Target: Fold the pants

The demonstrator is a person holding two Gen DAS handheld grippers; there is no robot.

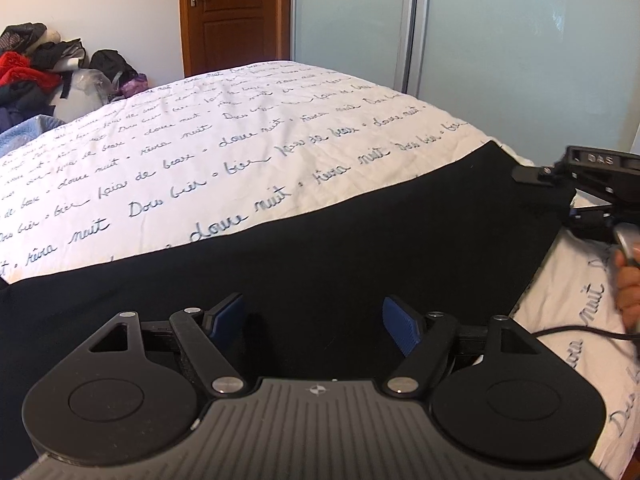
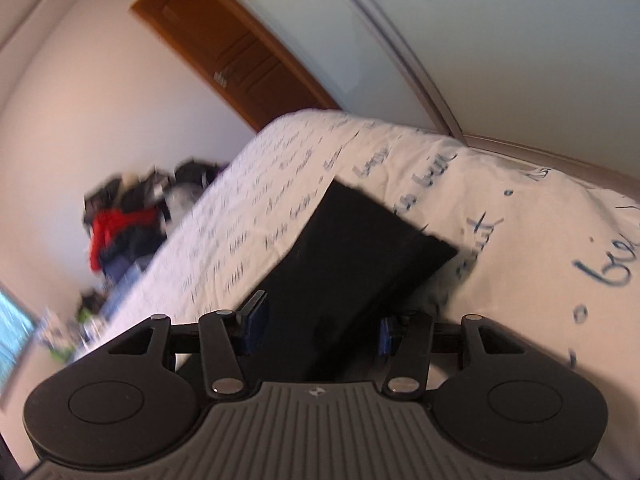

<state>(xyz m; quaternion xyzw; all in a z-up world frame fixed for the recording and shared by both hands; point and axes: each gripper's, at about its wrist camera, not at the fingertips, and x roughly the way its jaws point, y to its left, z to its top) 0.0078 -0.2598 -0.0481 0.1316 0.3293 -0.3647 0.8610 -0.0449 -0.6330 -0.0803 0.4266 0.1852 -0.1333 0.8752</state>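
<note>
The black pants (image 1: 320,232) lie flat on the bed (image 1: 200,140), spread over its near part as one long dark panel whose long axis runs across the left wrist view from the lower left toward the upper right, where it ends in a straight edge with a sharp corner close to the bed's right side; the left gripper (image 1: 312,320) hangs directly above the middle of that panel, tilted down at it, its blue pads (image 1: 400,330) standing wide apart with only flat cloth under the gap and nothing pinched; the right gripper (image 2: 318,330) sits at the far right end of the pants, so it is the nearer hand to that end edge, and in its own blurred, rolled view the cloth runs straight away from it between the jaws, which stand part open; the pads do not appear to press the cloth, though the blur and the black fabric make that hard to be sure of; a person's hand (image 1: 628,288) shows at the right border behind that tool, with a cable (image 1: 580,334) trailing over the white cover; my judgement is that the next fold turns on the right end being carried along the long axis toward the left gripper; the patterned cover beyond the pants is bare and gives open room, while the right edge of the bed is close and the clothes pile (image 1: 36,68) stands well apart at the far left.
</note>
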